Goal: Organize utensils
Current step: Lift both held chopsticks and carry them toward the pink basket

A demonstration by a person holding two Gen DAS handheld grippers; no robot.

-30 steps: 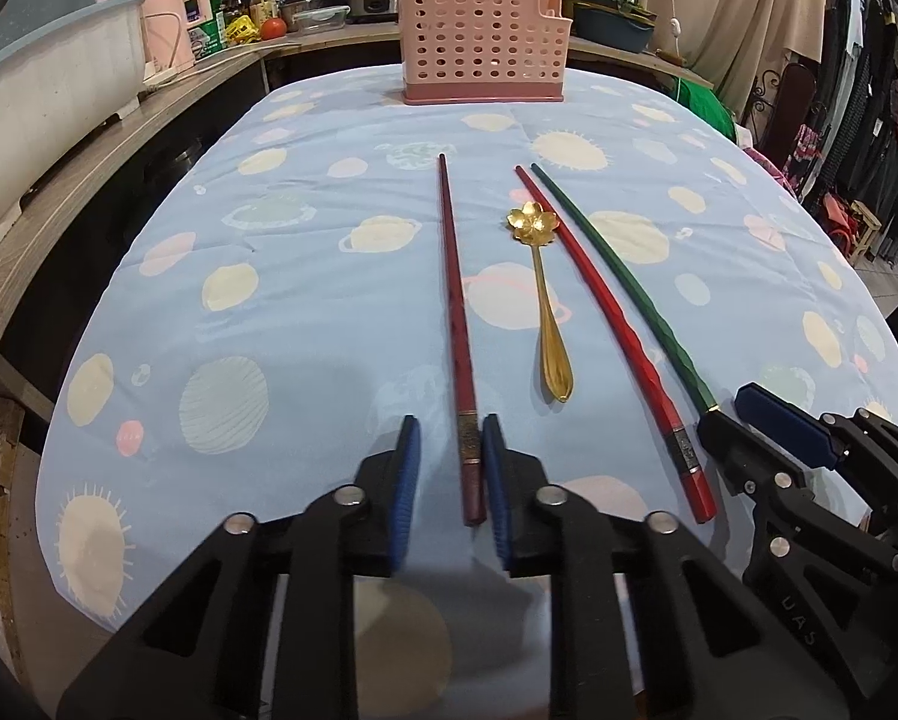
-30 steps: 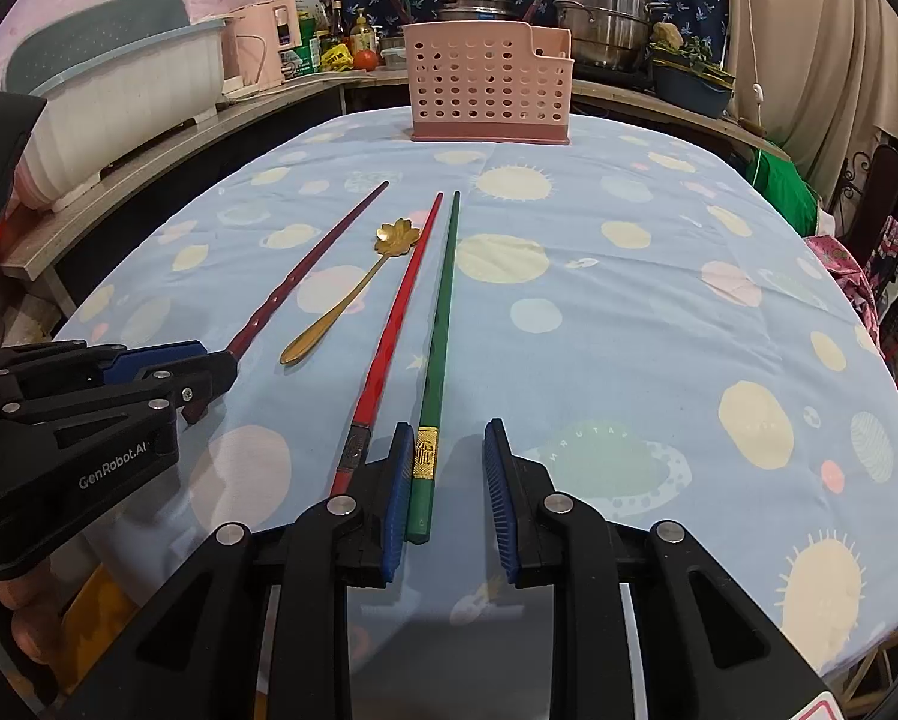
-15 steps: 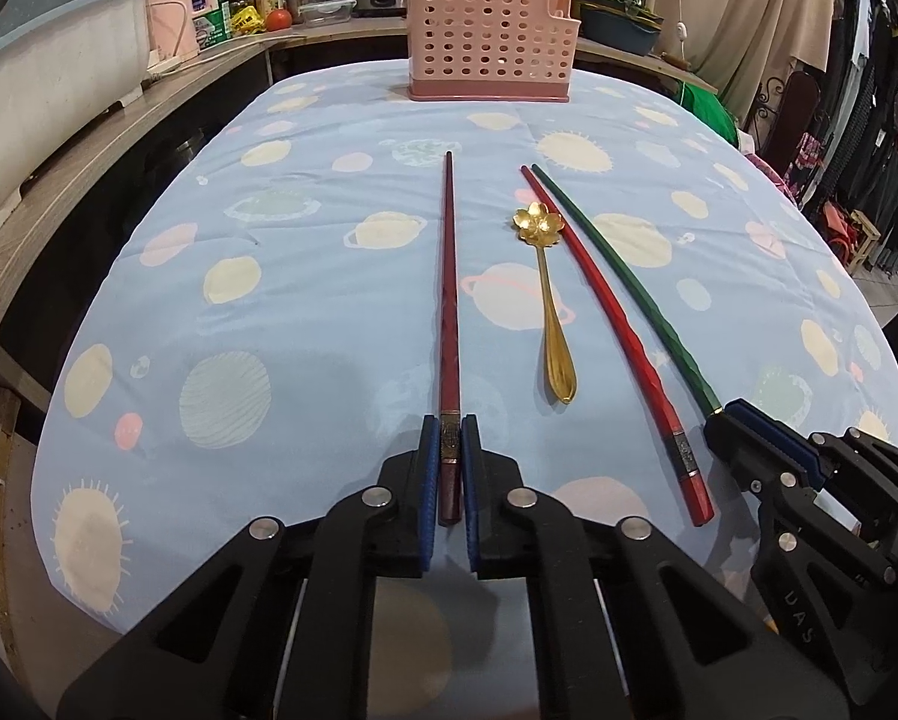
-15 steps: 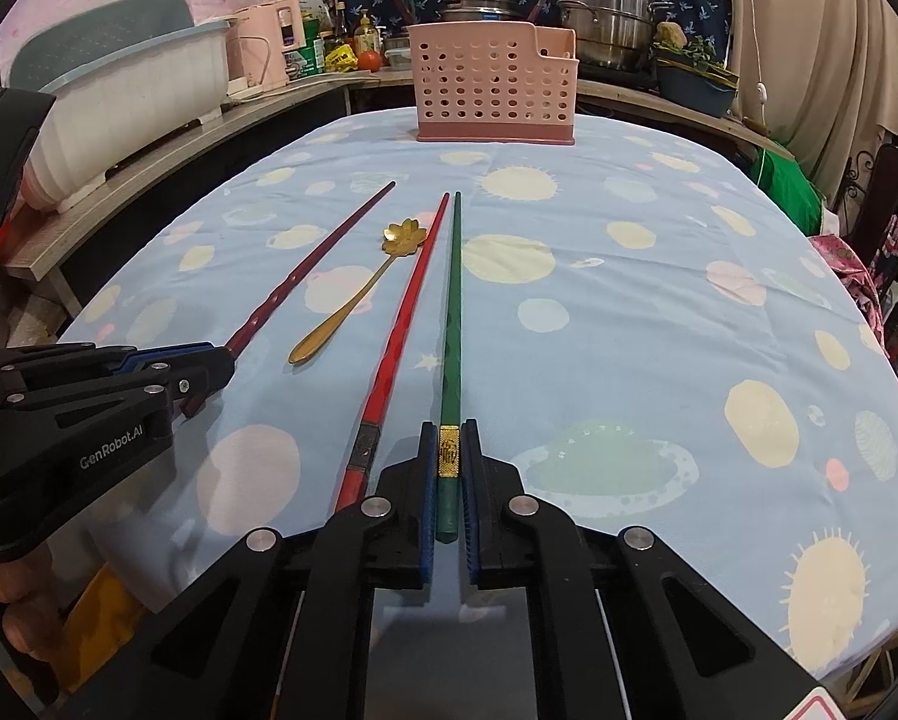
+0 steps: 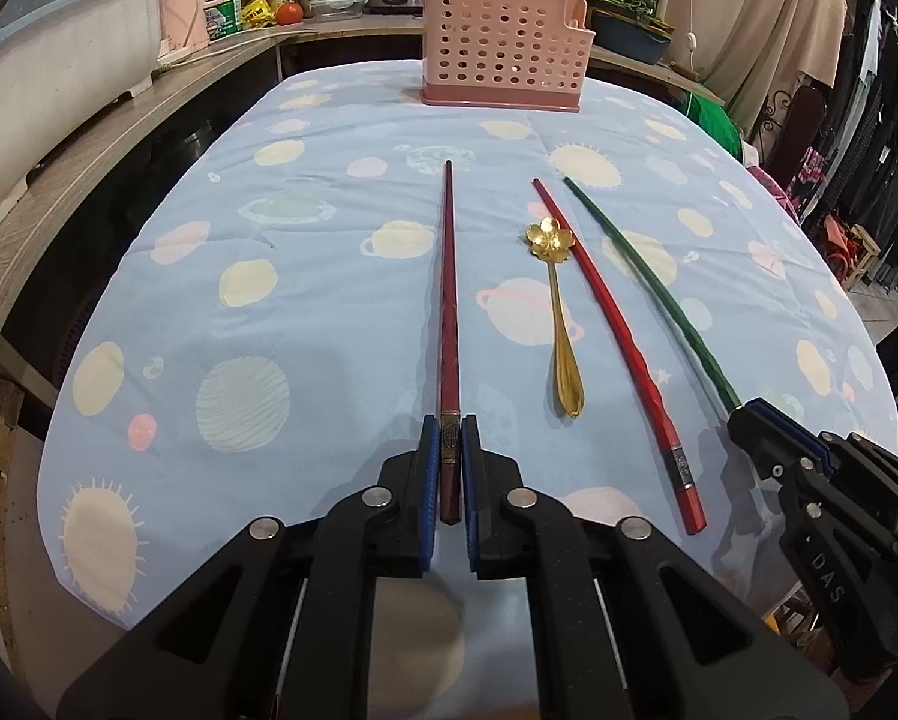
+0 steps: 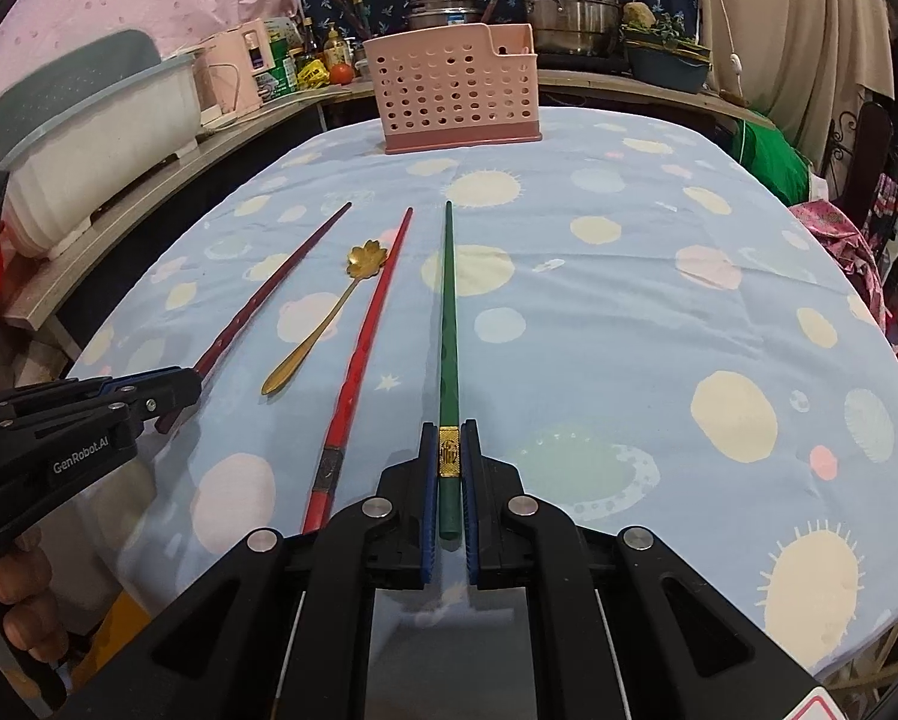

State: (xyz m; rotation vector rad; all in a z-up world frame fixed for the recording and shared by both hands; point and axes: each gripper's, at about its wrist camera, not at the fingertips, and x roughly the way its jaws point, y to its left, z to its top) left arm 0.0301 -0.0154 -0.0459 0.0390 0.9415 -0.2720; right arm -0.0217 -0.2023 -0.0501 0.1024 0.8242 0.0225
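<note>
**Both grippers clamped on chopsticks**

Your left gripper [image 5: 447,468] grasps the thick end of the long dark-red chopstick [image 5: 447,300]. Your right gripper [image 6: 449,474] grasps the long green chopstick [image 6: 449,324]. Between them on the blue planet-print tablecloth [image 5: 305,324] lie the golden flower-shaped spoon [image 5: 559,324] and the bright-red chopstick [image 5: 616,336]. The pink perforated plastic basket [image 5: 499,42] stands at the far edge.
</note>
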